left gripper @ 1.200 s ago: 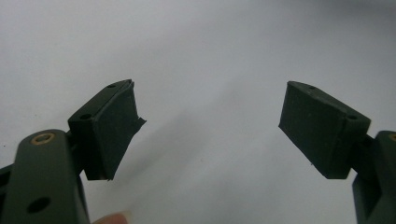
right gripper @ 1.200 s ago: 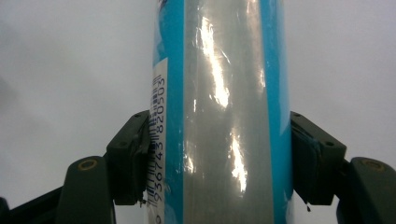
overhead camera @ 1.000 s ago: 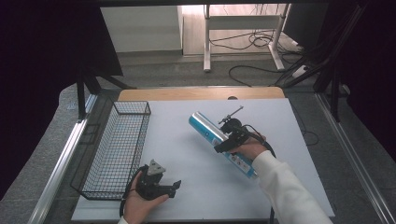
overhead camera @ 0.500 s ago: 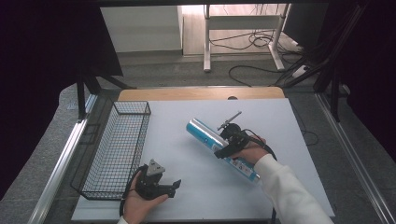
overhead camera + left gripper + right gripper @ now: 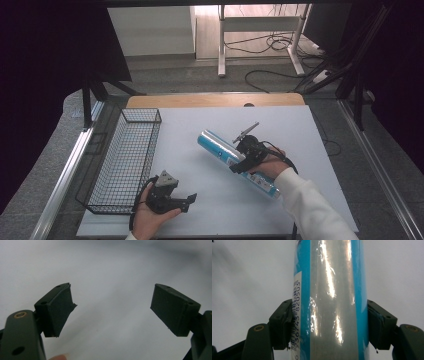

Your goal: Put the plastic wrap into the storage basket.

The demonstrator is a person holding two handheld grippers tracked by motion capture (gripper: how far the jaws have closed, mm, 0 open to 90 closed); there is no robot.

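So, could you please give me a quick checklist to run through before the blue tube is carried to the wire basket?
1. Right gripper shut on the blue tube: ok, both pads press its sides.
2. Grip centred along the tube: cannot tell; in the high view it looks nearer the lower end.
3. Tube lifted off the white table: cannot tell.
4. Wire basket free to receive: ok, nothing lies in it.
5. Left gripper out of the way: ok, it sits near the table's front edge beside the basket, jaws open, nothing between them.
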